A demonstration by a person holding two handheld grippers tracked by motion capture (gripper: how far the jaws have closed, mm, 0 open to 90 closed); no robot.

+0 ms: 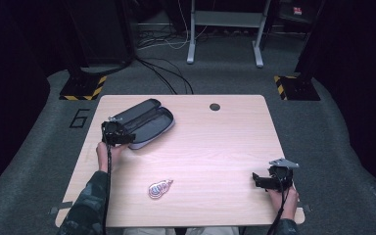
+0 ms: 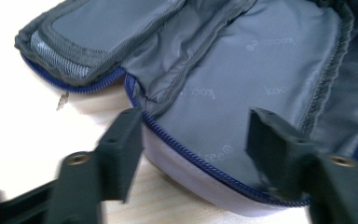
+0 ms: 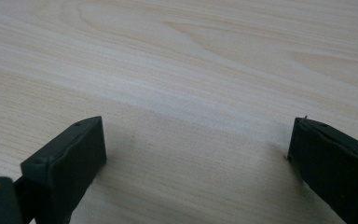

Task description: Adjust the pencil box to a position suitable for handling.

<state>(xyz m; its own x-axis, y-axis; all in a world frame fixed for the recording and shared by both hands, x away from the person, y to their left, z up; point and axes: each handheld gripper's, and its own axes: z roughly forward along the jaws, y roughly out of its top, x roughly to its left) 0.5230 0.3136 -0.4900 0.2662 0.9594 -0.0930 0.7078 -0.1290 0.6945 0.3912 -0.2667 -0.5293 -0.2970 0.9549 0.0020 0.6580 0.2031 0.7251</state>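
already the left gripper (image 2: 193, 154) straddled the near end wall of the open case (image 2: 261, 70), jaws half-closed, not clearly pinching; its long axis ran up-right. right gripper (image 3: 196, 163) sat wide, empty, well apart.

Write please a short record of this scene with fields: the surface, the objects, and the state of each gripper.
surface: light wooden table with a dark round hole near its far edge
case: open grey pencil case with blue zipper, at the far left of the table
small object: patterned pouch-like item near the front edge, kind unclear
left gripper: jaws on either side of the near rim of the case, pads not clearly pressing
right gripper: open over bare table, holding nothing
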